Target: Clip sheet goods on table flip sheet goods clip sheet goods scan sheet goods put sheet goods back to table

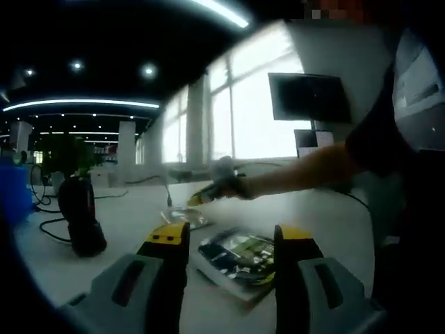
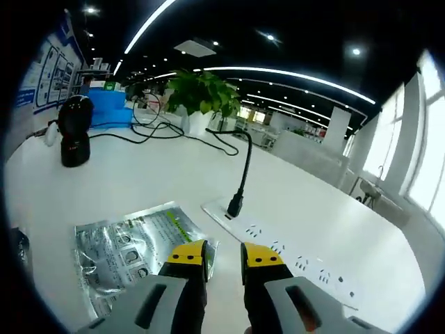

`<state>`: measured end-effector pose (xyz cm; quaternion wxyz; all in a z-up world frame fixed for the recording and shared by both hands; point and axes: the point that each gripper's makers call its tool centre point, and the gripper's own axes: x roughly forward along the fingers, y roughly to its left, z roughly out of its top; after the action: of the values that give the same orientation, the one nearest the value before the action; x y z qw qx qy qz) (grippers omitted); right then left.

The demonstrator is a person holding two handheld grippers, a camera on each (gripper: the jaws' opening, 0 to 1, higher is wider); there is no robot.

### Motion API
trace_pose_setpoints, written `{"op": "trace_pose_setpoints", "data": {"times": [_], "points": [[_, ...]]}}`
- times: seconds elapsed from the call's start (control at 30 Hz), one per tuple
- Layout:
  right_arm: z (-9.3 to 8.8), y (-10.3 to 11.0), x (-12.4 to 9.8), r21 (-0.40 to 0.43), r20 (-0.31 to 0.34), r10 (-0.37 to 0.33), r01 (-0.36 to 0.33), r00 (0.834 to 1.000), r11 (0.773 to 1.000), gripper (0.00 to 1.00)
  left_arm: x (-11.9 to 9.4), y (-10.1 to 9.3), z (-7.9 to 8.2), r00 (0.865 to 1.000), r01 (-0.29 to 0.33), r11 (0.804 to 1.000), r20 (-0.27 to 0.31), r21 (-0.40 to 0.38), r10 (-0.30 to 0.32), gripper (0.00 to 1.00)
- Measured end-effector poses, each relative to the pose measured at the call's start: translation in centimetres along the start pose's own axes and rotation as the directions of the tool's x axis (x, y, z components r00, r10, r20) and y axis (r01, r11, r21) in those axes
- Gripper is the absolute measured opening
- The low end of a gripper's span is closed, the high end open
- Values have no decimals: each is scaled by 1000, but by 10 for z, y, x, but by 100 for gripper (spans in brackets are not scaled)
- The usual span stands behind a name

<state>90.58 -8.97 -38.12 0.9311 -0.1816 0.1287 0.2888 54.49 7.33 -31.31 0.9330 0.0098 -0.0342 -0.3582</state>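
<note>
Right claw (image 2: 224,256), jaws spread, hovers at silver packet (image 2: 132,247) on bench (image 2: 334,216); left claw (image 1: 231,243) spread. First clip pending: close on the packet's edge.

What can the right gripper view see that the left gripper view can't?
Right gripper view: a white power strip with a black plug, and a blue box. Left gripper view: a dark packet between its open claw, a dark screen, a person's arm. Both: the black scanner, silver packet, white table.
</note>
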Motion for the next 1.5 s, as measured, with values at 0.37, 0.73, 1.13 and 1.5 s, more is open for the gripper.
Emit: {"op": "trace_pose_setpoints", "data": {"times": [0.37, 0.73, 1.13, 1.5], "points": [[-1, 13, -24, 52, 16, 36, -37, 999, 998, 35, 1, 2, 3, 1000, -3, 1000, 18, -8, 3, 41], [8, 66, -17, 72, 46, 154, -157, 987, 985, 80, -2, 1, -1, 1000, -2, 1000, 4, -8, 2, 41], [0, 86, -10, 143, 28, 216, -218, 976, 965, 75, -5, 6, 0, 1000, -12, 1000, 8, -4, 12, 41], [-13, 91, -6, 95, -29, 220, -216, 975, 972, 75, -8, 11, 0, 1000, -26, 1000, 15, -9, 26, 41]]}}
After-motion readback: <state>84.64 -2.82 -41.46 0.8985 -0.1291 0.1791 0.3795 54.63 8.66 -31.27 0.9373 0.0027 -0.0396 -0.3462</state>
